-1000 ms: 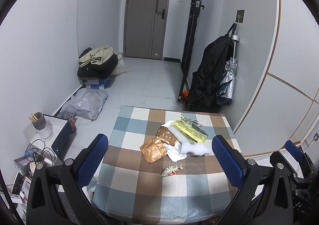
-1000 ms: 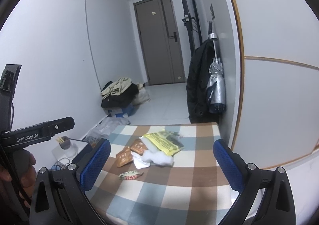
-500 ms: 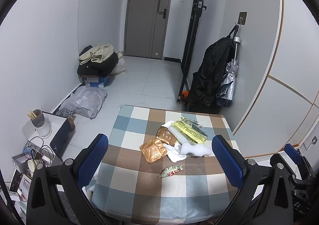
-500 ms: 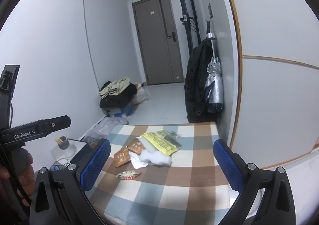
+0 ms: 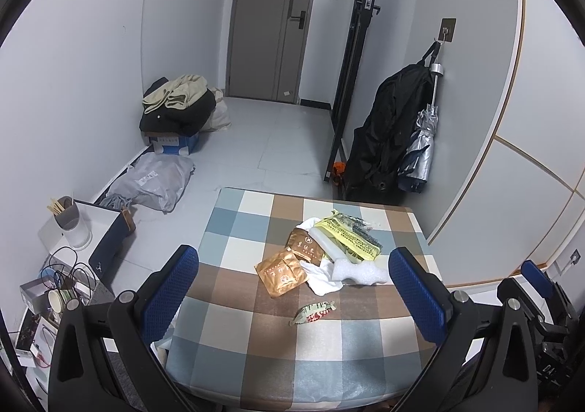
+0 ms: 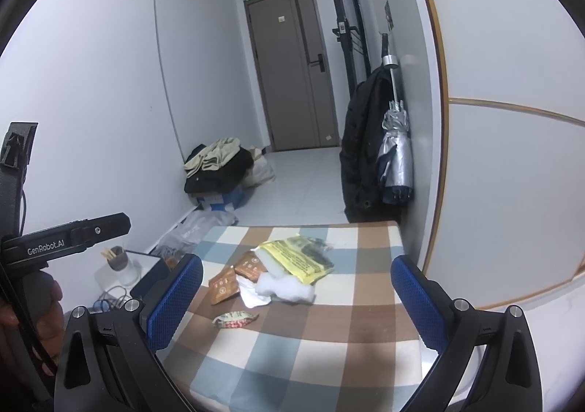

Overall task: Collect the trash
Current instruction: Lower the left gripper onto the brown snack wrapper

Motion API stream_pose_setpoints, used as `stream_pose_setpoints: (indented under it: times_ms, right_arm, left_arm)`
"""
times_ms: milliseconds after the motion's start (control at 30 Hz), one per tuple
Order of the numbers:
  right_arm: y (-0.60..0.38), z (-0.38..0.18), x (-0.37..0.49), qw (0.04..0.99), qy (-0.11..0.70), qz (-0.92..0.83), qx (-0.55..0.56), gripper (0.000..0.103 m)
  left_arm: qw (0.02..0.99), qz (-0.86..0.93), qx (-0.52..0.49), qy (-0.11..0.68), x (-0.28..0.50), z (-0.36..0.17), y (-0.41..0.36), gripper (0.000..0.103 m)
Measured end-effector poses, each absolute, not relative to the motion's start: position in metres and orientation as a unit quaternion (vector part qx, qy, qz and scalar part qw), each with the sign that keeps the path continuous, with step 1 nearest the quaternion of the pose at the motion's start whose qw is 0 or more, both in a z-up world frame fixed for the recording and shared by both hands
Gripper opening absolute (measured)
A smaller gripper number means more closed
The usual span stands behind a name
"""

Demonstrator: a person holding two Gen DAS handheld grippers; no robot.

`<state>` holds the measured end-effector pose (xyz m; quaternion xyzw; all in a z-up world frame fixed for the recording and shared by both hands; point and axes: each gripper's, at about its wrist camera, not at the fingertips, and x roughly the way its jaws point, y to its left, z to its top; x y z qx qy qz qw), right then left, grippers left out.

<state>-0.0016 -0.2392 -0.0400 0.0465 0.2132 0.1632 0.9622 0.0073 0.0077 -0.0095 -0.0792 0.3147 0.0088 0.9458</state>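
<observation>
Trash lies on a checkered table (image 5: 234, 324) (image 6: 329, 346): two brown foil packets (image 5: 281, 271) (image 6: 223, 287), a yellow printed bag (image 5: 349, 240) (image 6: 298, 258), white foam and tissue (image 5: 360, 273) (image 6: 285, 291), and a small red-green candy wrapper (image 5: 314, 313) (image 6: 236, 320). My left gripper (image 5: 294, 289) is open and empty above the table's near side, the wrapper between its fingers. My right gripper (image 6: 296, 300) is open and empty, held back from the pile. The left gripper's body (image 6: 62, 240) shows at the left of the right wrist view.
A low white stand with a cup of sticks (image 5: 71, 225), cables and small boxes (image 5: 55, 291) is left of the table. A grey bag (image 5: 153, 181) and a clothes pile (image 5: 179, 105) lie on the floor. A black coat and umbrella (image 5: 395, 148) hang at the right wall.
Both views have drifted slightly; the table and trash sit a little lower and nearer in frame. Nothing on the table has moved. Both grippers stay open.
</observation>
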Motion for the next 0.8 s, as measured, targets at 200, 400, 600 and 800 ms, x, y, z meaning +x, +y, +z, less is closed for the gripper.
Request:
stream_pose_setpoints:
  times_ms: [200,400,600,800]
  right_arm:
    - [-0.238,-0.044,0.006,0.960,0.222,0.168,0.045,0.103]
    - [-0.241,-0.056,0.025,0.951,0.239,0.186,0.061,0.103]
    - [-0.242,-0.076,0.049,0.939,0.276,0.191,0.076,0.103]
    - [-0.248,-0.099,0.072,0.928,0.313,0.184,0.087,0.103]
  left_arm:
    - [0.940,0.006,-0.087,0.331,0.018,-0.019,0.011,0.102]
    - [0.922,0.003,-0.100,0.373,0.040,-0.037,0.022,0.102]
    - [0.888,-0.002,-0.144,0.437,0.074,-0.071,0.043,0.102]
    - [0.845,0.001,-0.140,0.516,0.114,-0.110,0.046,0.102]
